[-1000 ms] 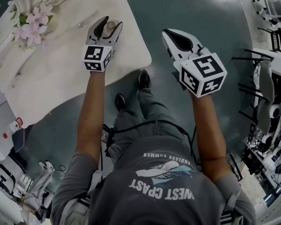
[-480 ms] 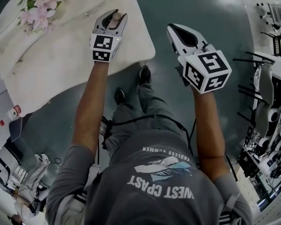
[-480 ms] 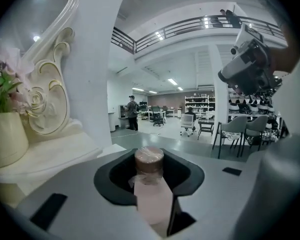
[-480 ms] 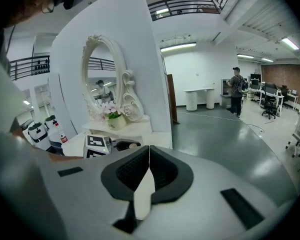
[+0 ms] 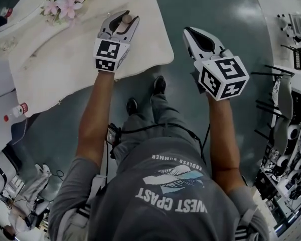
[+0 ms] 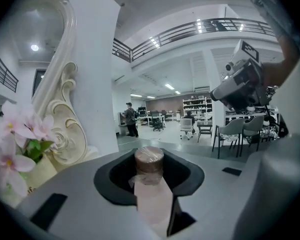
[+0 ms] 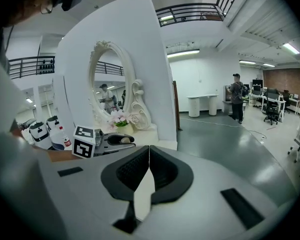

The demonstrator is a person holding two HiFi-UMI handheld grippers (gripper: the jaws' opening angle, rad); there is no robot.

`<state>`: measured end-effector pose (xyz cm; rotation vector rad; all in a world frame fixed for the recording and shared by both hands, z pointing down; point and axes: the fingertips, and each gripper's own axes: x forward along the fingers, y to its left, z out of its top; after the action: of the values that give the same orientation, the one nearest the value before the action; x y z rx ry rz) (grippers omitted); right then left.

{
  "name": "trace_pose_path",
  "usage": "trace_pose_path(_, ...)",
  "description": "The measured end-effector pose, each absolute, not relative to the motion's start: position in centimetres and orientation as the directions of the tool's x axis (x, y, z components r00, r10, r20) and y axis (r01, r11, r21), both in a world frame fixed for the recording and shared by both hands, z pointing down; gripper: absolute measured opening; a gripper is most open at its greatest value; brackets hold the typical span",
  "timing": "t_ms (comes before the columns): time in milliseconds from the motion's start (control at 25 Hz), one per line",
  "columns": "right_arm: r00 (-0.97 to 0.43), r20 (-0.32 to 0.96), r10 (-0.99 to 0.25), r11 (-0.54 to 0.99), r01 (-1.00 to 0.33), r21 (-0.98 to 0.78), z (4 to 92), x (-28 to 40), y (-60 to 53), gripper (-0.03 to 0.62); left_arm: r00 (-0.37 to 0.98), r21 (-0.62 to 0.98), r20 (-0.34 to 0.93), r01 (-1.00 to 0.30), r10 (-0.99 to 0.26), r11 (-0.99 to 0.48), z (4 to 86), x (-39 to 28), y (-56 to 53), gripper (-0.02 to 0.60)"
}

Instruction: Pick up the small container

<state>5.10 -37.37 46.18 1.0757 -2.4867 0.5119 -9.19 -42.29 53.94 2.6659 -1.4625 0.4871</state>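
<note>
Your left gripper (image 5: pixel 123 19) is clamped on the small container (image 6: pixel 149 166): brown cap up, pale body pinched between the pads. In the head view it's upper left of centre, over the white table (image 5: pixel 60 69), near the table's right edge. Pink flowers (image 5: pixel 65 4) are well apart, upper left. Your right gripper (image 5: pixel 189 33) has its jaws together with nothing in them, over the floor, upper right of centre.

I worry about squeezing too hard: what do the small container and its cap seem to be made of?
The small container looks like pale pink, matte plastic or frosted glass; its smooth surface leaves that open. Its cap looks brown, seemingly film-wrapped, judging by the crinkled sheen.
</note>
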Motion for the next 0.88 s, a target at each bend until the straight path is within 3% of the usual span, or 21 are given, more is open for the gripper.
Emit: trace_pose_path(880, -0.683, 0.313, -0.66, 0.693, -0.715, -0.098, 34.8, 6.0, -33.6, 0.026, 0.577, -0.156, 0.231, -0.772, -0.783, -0.616, 35.5, -9.2, -34.2, 0.141)
